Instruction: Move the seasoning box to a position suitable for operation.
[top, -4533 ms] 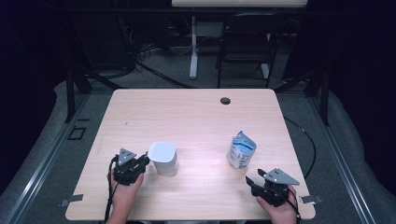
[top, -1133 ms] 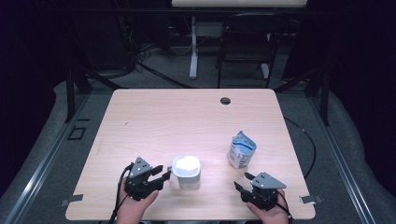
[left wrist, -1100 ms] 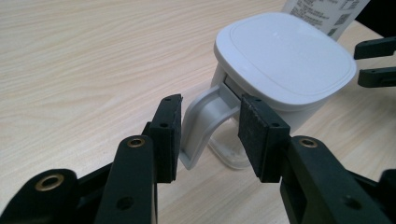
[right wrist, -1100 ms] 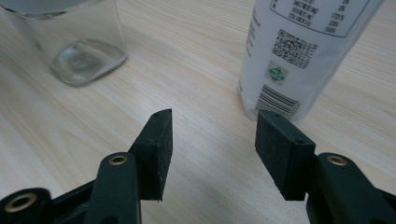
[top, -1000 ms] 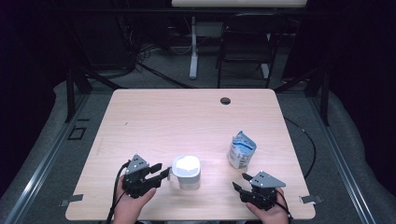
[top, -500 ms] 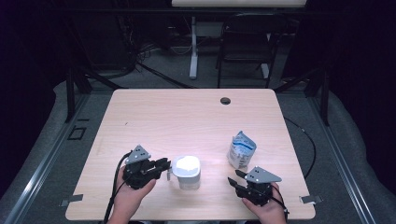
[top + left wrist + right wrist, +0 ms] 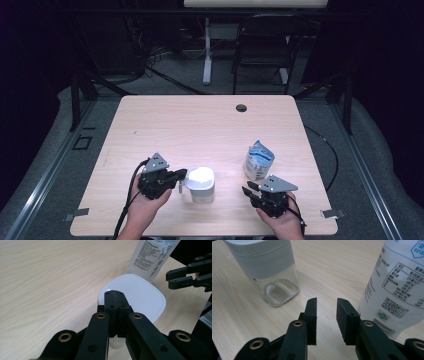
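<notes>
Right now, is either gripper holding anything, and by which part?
Nothing is held. The left gripper is shut empty over the white-lidded jar; the right gripper is open beside the pouch.

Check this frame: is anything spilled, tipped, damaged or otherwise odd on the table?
Nothing stands out. The clear container with the white lid stands upright, lid on, and the white pouch stands upright to its right, a little crumpled. No spill shows on the table. The left gripper, jaws shut, sits against the lid's edge.
</notes>
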The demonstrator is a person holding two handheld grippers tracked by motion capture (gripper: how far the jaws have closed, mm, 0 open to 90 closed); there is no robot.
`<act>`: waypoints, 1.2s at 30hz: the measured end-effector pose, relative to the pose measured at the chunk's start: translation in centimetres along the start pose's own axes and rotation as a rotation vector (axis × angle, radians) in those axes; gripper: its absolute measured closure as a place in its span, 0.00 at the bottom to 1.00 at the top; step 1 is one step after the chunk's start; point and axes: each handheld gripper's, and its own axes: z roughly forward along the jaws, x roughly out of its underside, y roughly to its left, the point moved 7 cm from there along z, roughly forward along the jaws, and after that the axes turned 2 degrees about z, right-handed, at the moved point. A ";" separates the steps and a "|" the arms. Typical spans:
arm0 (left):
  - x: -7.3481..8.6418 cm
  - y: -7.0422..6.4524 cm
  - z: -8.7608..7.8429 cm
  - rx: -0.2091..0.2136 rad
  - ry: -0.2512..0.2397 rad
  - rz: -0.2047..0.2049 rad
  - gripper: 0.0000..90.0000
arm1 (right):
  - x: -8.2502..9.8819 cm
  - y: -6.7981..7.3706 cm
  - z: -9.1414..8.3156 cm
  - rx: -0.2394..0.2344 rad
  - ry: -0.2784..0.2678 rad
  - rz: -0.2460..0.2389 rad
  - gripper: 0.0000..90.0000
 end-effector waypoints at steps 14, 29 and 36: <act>0.3 0.0 0.5 -0.011 0.021 0.016 1.00 | -0.3 -0.1 0.3 -0.022 0.028 0.038 0.84; 0.3 0.1 0.5 -0.009 0.030 0.020 1.00 | -1.2 0.2 0.8 -0.047 0.059 0.018 0.94; 0.3 0.1 0.6 -0.014 0.020 0.018 1.00 | -2.2 0.6 0.9 -0.062 0.068 -0.008 1.00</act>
